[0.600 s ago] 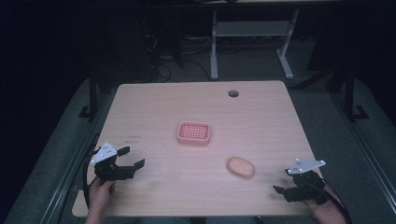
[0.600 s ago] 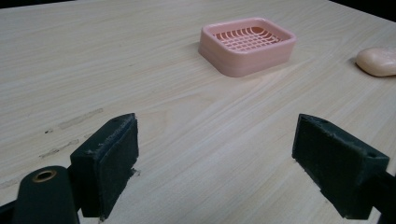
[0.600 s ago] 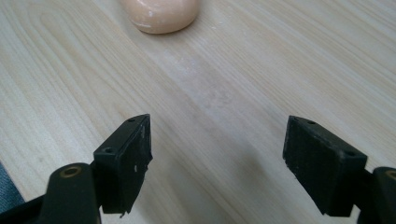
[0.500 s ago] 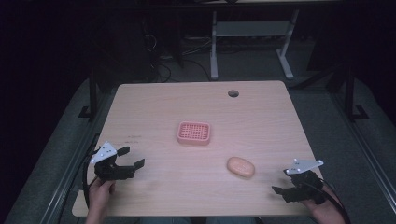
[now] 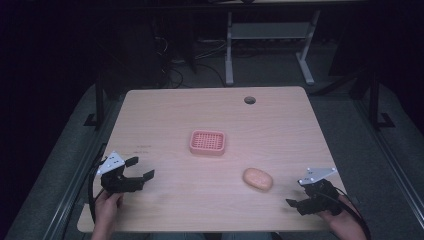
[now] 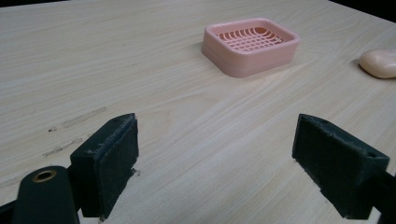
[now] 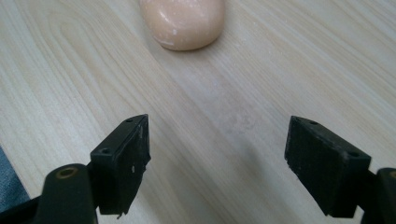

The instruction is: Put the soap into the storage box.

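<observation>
Right gripper [image 5: 296,204] sits low at the counter's [image 5: 280,125] near edge, fingers [image 7: 122,163] spread wide with nothing between them, aimed at the peach soap bar [image 5: 258,178] lying bare on the wood just ahead. Left gripper [image 5: 140,169] rests near the opposite corner, likewise wide open and empty.

Risk, as judged: the soap is rounded and looks slick; an off-centre pinch could squirt it sideways or off the edge.

Pink soap dish [image 5: 207,142], slatted floor, stands mid-counter, nothing in it, well apart from the soap.
</observation>
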### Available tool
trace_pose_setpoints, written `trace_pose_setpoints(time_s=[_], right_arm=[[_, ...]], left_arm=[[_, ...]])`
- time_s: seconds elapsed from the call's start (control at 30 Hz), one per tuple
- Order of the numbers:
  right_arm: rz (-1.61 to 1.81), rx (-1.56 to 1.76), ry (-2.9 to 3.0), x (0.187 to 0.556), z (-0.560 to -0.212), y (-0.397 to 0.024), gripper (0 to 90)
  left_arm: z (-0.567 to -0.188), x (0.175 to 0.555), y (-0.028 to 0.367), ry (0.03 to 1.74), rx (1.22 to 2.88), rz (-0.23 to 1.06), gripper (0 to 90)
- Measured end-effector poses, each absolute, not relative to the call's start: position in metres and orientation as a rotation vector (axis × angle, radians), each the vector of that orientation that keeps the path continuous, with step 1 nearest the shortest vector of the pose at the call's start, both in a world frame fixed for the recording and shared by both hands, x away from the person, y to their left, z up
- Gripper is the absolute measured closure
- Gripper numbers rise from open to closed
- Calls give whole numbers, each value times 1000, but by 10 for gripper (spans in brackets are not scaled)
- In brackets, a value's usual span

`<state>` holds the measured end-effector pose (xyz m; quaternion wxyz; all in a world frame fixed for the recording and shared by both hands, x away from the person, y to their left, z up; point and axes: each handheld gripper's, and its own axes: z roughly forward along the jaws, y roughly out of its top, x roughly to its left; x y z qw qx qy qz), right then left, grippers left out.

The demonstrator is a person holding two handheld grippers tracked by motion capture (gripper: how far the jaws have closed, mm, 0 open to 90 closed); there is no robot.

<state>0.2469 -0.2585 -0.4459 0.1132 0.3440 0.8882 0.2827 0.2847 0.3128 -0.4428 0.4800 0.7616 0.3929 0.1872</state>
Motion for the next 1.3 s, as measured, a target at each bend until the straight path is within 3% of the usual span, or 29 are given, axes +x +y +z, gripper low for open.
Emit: trace_pose_setpoints(time_s=[0.43,1.3], right_arm=[[802,1006,2664,262,-439,-245,156],[702,824,2779,290,-419,-197,154]], left_arm=[[-443,285,315,970,1854,457,143],[-443,285,316,974,1853,452,143]])
